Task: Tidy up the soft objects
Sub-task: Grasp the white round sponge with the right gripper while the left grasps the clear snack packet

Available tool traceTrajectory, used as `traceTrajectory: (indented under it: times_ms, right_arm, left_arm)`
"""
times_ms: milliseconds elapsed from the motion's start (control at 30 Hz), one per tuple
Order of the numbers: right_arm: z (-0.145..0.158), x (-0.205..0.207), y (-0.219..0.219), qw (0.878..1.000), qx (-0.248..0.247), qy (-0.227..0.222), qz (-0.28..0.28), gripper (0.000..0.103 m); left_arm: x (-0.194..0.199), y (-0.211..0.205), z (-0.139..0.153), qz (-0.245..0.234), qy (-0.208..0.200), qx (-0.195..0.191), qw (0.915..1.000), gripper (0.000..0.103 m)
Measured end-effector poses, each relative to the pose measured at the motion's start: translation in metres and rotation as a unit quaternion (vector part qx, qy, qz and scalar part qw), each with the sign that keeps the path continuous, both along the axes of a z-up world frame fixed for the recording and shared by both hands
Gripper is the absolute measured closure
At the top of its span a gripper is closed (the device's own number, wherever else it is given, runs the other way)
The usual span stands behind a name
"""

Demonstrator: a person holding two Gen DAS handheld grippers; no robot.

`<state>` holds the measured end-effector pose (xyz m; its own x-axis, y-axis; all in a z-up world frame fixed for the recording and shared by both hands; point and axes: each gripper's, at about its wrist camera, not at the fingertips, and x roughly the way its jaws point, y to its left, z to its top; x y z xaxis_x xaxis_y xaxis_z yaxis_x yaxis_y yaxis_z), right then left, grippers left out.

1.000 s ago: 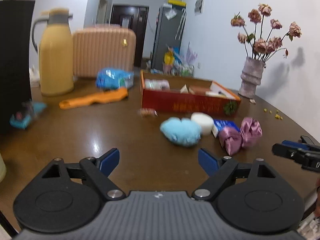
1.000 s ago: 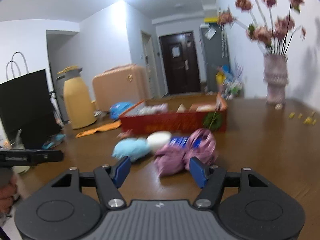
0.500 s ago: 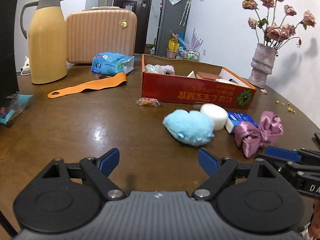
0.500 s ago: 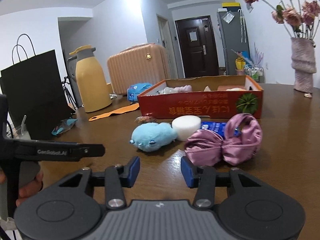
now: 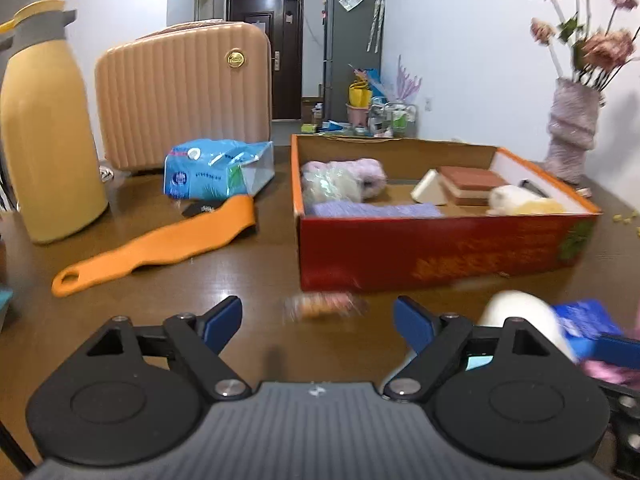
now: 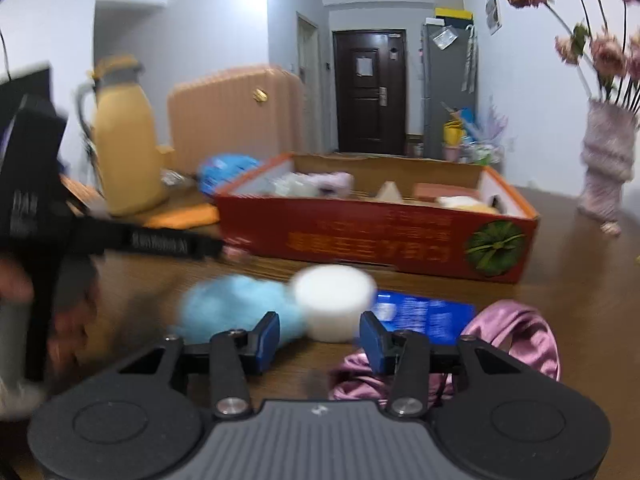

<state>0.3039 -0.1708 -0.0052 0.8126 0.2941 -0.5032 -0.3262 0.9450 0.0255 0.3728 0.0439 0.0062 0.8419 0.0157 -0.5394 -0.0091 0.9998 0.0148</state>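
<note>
2 claws are out over the brown table (image 5: 248, 280), and I call it from my left across. Far left stands the yellow jug (image 5: 44, 128), then the peach case (image 5: 184, 92), the blue packet (image 5: 216, 172) and the orange strap (image 5: 160, 244) lying flat. My left claw (image 5: 318, 318) gapes wide with nothing gripped; a small blurred wrapper (image 5: 320, 306) lies on the wood just ahead of it. Beyond sits the red box (image 6: 376, 236), with soft pieces already inside. In front of the box, the blue plush (image 6: 236, 304) touches the white puff (image 6: 334, 296). My right claw (image 6: 319, 340) has just been narrowing to half-width and is released, pads clear of the puff ahead. Next comes the blue pack (image 6: 424, 316), then the pink bow (image 6: 512, 336) under my right finger, and the vase (image 6: 606, 160) far right.
</note>
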Motion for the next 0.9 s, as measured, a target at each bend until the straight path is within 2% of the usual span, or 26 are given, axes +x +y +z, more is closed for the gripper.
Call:
traceTrajectory:
  times_ms: [67, 167, 200, 233, 333, 400, 500, 567, 667, 900]
  right_arm:
    - [0.0, 0.007, 0.0, 1.0, -0.027, -0.009, -0.012, 0.058]
    - [0.005, 0.022, -0.005, 1.0, 0.01, 0.006, 0.009, 0.055]
    - [0.006, 0.027, -0.004, 1.0, 0.019, 0.008, 0.02, 0.051]
    - [0.006, 0.034, 0.0, 0.999, 0.017, 0.011, 0.028, 0.045]
    - [0.001, 0.054, 0.011, 0.999, 0.002, 0.018, 0.032, 0.045]
    - [-0.003, 0.064, 0.015, 0.999, -0.001, 0.027, 0.032, 0.045]
    - [-0.011, 0.072, 0.017, 0.999, 0.01, 0.042, 0.029, 0.047]
    - [-0.011, 0.073, 0.016, 0.999, 0.015, 0.041, 0.029, 0.05]
    - [0.001, 0.066, 0.009, 0.998, 0.05, 0.02, 0.027, 0.051]
    - [0.045, 0.001, -0.013, 0.995, 0.075, -0.06, 0.04, 0.05]
  left_arm:
    - [0.018, 0.0, -0.005, 0.0, 0.009, 0.012, 0.9999, 0.019]
    - [0.033, 0.002, -0.014, -0.007, 0.025, 0.017, 0.9995, 0.034]
    - [0.034, 0.004, -0.017, -0.012, 0.03, 0.01, 0.9994, 0.045]
    - [0.035, 0.005, -0.02, -0.015, 0.032, 0.003, 0.9994, 0.053]
    - [0.033, 0.007, -0.023, -0.025, 0.037, -0.005, 0.999, 0.069]
    - [0.03, 0.007, -0.023, -0.033, 0.035, -0.004, 0.9989, 0.069]
    - [0.025, 0.006, -0.022, -0.04, 0.034, 0.001, 0.9986, 0.086]
    - [0.021, 0.002, -0.021, -0.039, 0.028, 0.012, 0.9988, 0.086]
    - [0.006, -0.002, -0.012, -0.038, 0.011, 0.02, 0.999, 0.087]
    - [-0.075, -0.003, 0.024, -0.043, -0.037, -0.023, 0.9981, 0.088]
